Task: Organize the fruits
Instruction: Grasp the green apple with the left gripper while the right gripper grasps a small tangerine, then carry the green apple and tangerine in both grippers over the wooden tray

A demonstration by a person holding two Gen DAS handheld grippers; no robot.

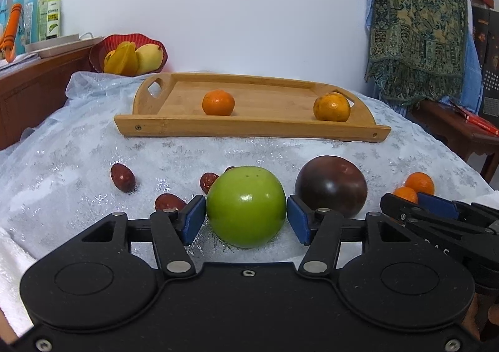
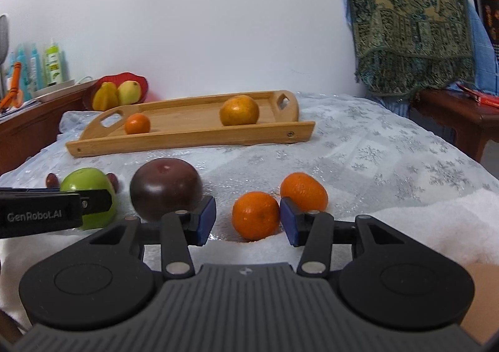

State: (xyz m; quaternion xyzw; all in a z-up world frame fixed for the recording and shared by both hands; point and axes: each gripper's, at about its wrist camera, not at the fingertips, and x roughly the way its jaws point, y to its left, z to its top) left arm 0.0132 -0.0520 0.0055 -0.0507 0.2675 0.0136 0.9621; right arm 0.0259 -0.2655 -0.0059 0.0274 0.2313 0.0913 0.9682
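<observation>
A green apple (image 1: 246,205) rests on the silvery tablecloth. My left gripper (image 1: 246,216) is shut on it, with a blue pad against each side. A dark purple fruit (image 1: 330,185) lies just right of the apple. In the right wrist view my right gripper (image 2: 248,217) straddles a tangerine (image 2: 255,216). The right pad touches it and a gap shows at the left pad, so the jaws are open. A second tangerine (image 2: 304,191) sits behind the right pad. The wooden tray (image 1: 249,130) at the back holds a small orange (image 1: 218,102) and a larger one (image 1: 331,107).
Three red dates (image 1: 122,177) lie left of the apple. A red bowl (image 1: 128,55) of yellow fruit stands behind the tray. Bottles (image 1: 53,12) line a wooden sideboard at the left. A patterned cloth (image 1: 418,33) hangs over furniture at the right. A white towel (image 2: 421,221) covers the near edge.
</observation>
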